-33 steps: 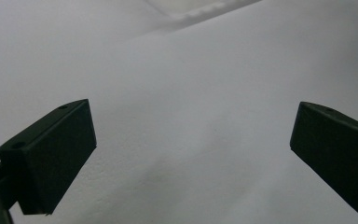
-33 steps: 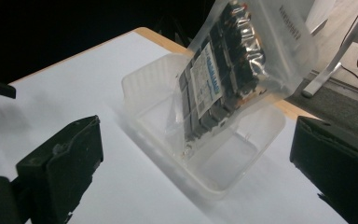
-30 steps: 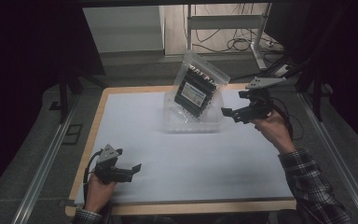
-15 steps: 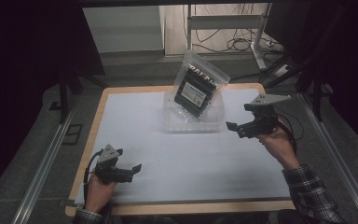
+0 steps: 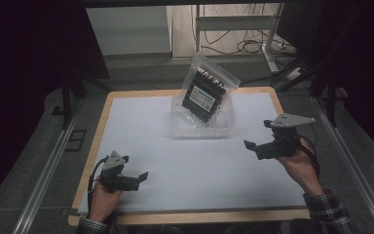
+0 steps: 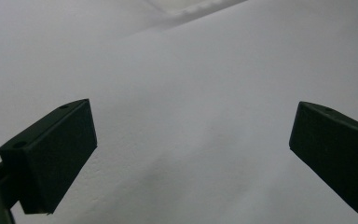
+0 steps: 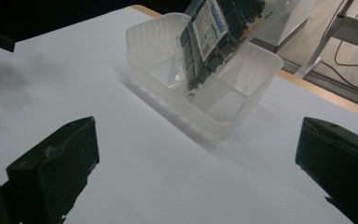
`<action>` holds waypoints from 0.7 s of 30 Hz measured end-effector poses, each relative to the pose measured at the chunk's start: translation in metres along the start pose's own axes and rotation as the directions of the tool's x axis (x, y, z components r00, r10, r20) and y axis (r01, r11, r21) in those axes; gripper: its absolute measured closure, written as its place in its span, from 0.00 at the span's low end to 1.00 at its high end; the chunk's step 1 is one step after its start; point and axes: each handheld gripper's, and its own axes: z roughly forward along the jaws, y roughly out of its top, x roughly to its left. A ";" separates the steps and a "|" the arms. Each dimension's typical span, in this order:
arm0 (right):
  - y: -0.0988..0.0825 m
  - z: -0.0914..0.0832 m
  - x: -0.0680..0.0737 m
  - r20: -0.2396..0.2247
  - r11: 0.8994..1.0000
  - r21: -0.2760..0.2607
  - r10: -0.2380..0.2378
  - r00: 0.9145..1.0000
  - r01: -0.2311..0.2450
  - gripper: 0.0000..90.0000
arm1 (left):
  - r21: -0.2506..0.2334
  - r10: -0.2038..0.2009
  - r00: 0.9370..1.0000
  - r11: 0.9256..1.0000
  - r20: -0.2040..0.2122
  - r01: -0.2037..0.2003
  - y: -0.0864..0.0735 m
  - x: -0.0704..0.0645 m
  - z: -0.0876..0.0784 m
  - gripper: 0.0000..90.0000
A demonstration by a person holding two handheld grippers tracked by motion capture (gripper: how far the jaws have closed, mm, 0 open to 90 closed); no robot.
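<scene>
The right tool [image 5: 265, 146], jaws wide and empty, is the nearer one; the clear tub [image 7: 200, 88] sits ahead of it on the worktop [image 5: 185, 161], a bag [image 5: 205, 92] leaning tilted inside; the left tool [image 5: 131, 179], also wide, lies well apart.

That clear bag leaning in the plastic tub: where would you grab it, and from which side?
Probably by its top edge, coming from above. The bag stands tilted in the clear tub, its upper part sticking out well past the rim, so that flat edge is free, while the tub's walls shield its lower part. The right hand-held gripper, jaws open, is nearer.
</scene>
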 end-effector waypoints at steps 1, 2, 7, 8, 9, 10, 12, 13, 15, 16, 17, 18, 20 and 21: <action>-0.002 -0.002 0.001 0.002 1.000 -0.004 0.001 1.000 -0.001 0.00 | 0.001 -0.002 1.000 1.000 0.000 0.002 0.000 0.000 0.000 0.00; -0.002 -0.002 0.001 0.002 1.000 -0.004 0.001 1.000 -0.001 0.00 | 0.001 -0.002 1.000 1.000 0.000 0.002 0.000 0.000 0.000 0.00; -0.013 -0.013 0.002 0.015 1.000 -0.020 0.018 1.000 -0.018 0.00 | 0.001 -0.001 1.000 1.000 0.001 0.001 0.000 -0.001 0.000 0.00; -0.016 -0.015 0.003 0.019 1.000 -0.020 0.023 1.000 -0.023 0.00 | 0.001 -0.001 1.000 1.000 0.001 0.001 0.000 -0.001 0.000 0.00; -0.021 -0.019 0.003 0.026 0.999 -0.017 0.033 0.999 -0.033 0.00 | 0.002 0.000 1.000 1.000 0.002 0.000 0.000 -0.001 0.000 0.00; -0.021 -0.019 0.003 0.026 0.999 -0.017 0.033 0.999 -0.033 0.00 | 0.002 0.000 1.000 1.000 0.002 0.000 0.000 -0.001 0.000 0.00; -0.027 -0.022 0.003 0.033 0.999 -0.015 0.042 0.999 -0.041 0.00 | 0.003 -0.001 1.000 1.000 0.001 0.001 0.000 -0.001 0.000 0.00; -0.033 -0.025 0.003 0.042 0.999 -0.015 0.050 0.998 -0.050 0.00 | 0.004 0.002 1.000 1.000 0.001 -0.002 0.000 -0.001 0.000 0.00; -0.039 -0.027 0.003 0.052 0.998 -0.018 0.056 0.997 -0.055 0.00 | 0.004 0.003 1.000 1.000 0.000 -0.003 0.000 -0.001 0.001 0.00; -0.042 -0.029 0.004 0.057 0.998 -0.016 0.059 0.997 -0.058 0.00 | 0.004 0.004 1.000 1.000 0.000 -0.004 0.000 -0.001 0.001 0.00; -0.045 -0.030 0.004 0.063 0.998 -0.016 0.060 0.996 -0.059 0.00 | 0.004 0.004 1.000 1.000 0.000 -0.004 0.000 -0.001 0.001 0.00; -0.048 -0.031 0.004 0.068 0.998 -0.016 0.062 0.996 -0.061 0.00 | 0.005 0.004 1.000 1.000 0.000 -0.004 0.000 -0.001 0.001 0.00; -0.051 -0.032 0.005 0.071 0.998 -0.018 0.065 0.995 -0.064 0.00 | 0.005 0.005 1.000 1.000 -0.001 -0.005 0.000 -0.001 0.001 0.00; -0.057 -0.033 0.006 0.077 0.997 -0.017 0.071 0.994 -0.070 0.00 | 0.006 0.005 1.000 1.000 -0.002 -0.005 0.000 -0.001 0.001 0.00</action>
